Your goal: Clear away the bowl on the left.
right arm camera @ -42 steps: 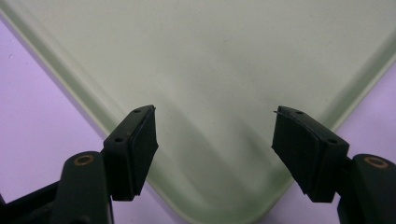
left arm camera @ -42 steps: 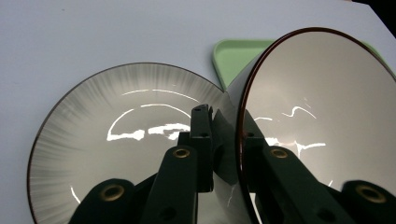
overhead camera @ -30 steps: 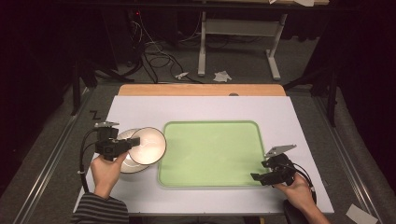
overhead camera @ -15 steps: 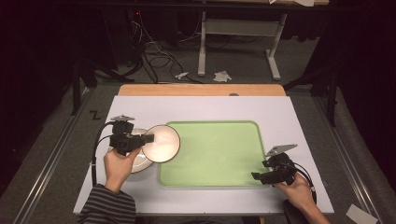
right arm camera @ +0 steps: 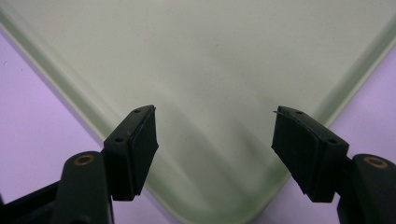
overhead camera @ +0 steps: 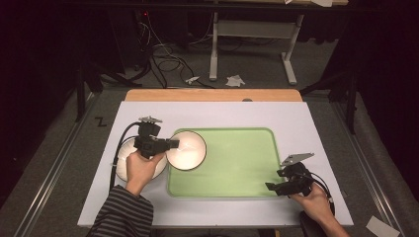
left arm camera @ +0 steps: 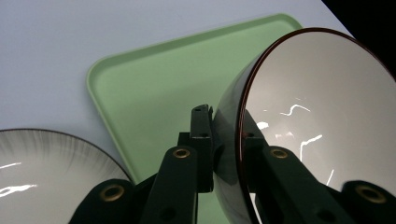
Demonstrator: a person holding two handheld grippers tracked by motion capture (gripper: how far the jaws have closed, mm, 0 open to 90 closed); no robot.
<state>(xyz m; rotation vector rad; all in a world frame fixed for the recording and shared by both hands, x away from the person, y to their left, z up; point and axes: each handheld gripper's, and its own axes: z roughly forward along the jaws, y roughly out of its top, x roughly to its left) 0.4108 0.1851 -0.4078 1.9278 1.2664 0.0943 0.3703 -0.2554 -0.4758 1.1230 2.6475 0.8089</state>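
1. High view: the left gripper [overhead camera: 173,144] pinches the rim of a round bowl with a white inside and a dark outside [overhead camera: 186,150]. The bowl is over the left edge of the flat light green rectangular tray [overhead camera: 237,163], which lies on the white table [overhead camera: 222,113]. Under the left hand [overhead camera: 141,165] sits a round white plate with a dark rim [overhead camera: 120,165], just beside the tray. The right gripper [overhead camera: 271,186] is at the tray's near right corner.
2. Left gripper view: the two black jaws clamp the bowl wall, one outside and one inside. The bowl is tilted on its side over the tray [left arm camera: 154,93]. The plate [left arm camera: 46,177] is at the lower left.
3. Right gripper view: the jaws are spread wide with nothing between them, above a corner of the tray [right arm camera: 210,56].
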